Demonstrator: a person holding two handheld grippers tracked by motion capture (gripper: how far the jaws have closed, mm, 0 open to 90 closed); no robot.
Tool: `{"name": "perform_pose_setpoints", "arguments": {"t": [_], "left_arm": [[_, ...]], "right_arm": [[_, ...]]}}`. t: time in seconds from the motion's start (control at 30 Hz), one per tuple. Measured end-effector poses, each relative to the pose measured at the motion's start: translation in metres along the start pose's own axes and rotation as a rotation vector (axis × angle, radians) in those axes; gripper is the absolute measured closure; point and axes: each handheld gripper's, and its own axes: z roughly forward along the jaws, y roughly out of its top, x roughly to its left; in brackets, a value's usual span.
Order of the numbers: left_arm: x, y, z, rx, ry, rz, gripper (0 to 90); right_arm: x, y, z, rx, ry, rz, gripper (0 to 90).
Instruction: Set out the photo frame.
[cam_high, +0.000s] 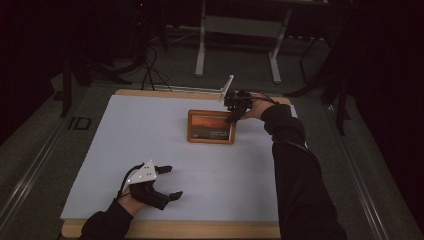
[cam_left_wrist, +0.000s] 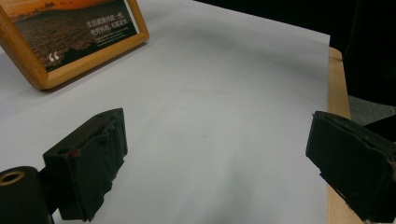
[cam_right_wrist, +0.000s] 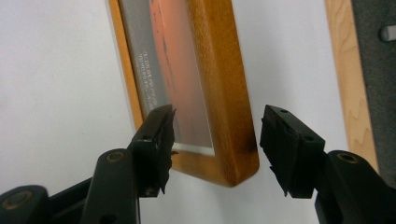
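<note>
Near the desk's (cam_high: 150, 227) front edge, the left tongs (cam_high: 167, 182) rest wide apart and empty on the white sheet (cam_high: 150, 130), apparently idle while the other hand works. Farther back, toward the far right of the sheet, lies the frame (cam_high: 211, 126), a flat rectangle of warm, smooth wood around a glossy orange sunset print with small white lettering. The right tongs (cam_right_wrist: 217, 140) straddle its near right corner, jaws spread and not yet touching, likely lined up to grip the rail.
</note>
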Motion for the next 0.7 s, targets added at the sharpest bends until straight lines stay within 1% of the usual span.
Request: {"name": "perform_pose_setpoints", "arguments": {"t": [0.07,0.13,0.2,0.23,0.27,0.3,0.33,0.37,0.43,0.47,0.53,0.6,0.63,0.7], "left_arm": [[0.000,0.000,0.000,0.001,0.001,0.004,6.0],[0.000,0.001,-0.001,0.002,0.005,0.006,5.9],[0.000,0.001,-0.001,0.002,0.007,0.009,6.0],[-0.001,0.001,-0.001,0.000,0.008,0.005,6.0],[0.000,0.001,-0.001,0.001,0.009,0.006,6.0],[0.000,0.001,-0.001,0.001,0.009,0.004,5.9],[0.000,0.001,-0.001,0.002,0.009,0.004,5.9],[0.000,0.001,-0.001,0.002,0.011,0.005,6.0],[-0.001,0.001,-0.001,0.001,0.011,0.005,6.0],[-0.001,0.001,-0.001,0.001,0.012,0.004,6.0],[-0.001,0.001,-0.001,0.001,0.012,0.005,6.0],[-0.001,0.001,-0.001,0.000,0.013,0.005,6.0],[-0.001,0.001,-0.001,0.000,0.013,0.005,6.0],[-0.001,0.001,-0.001,0.001,0.013,0.007,6.0]], "right_arm": [[0.002,0.001,-0.004,-0.010,-0.009,0.005,43.0],[0.006,0.002,-0.011,-0.021,-0.013,-0.007,41.4],[0.011,0.004,-0.019,-0.054,-0.024,0.006,38.9],[0.016,0.005,-0.025,-0.085,-0.025,0.008,38.0],[0.016,0.005,-0.025,-0.085,-0.025,0.008,38.0],[0.021,0.006,-0.030,-0.104,-0.022,0.019,33.9],[0.021,0.006,-0.030,-0.104,-0.022,0.019,33.9],[0.025,0.006,-0.032,-0.112,-0.031,0.020,33.1],[0.031,0.004,-0.036,-0.144,-0.019,0.037,26.1],[0.034,0.003,-0.037,-0.156,-0.028,0.042,23.4],[0.040,0.001,-0.038,-0.176,-0.019,0.046,19.0],[0.046,-0.003,-0.039,-0.197,-0.015,0.059,17.2],[0.053,-0.007,-0.039,-0.217,-0.017,0.051,16.6],[0.055,-0.009,-0.038,-0.218,-0.026,0.050,16.6]]}}
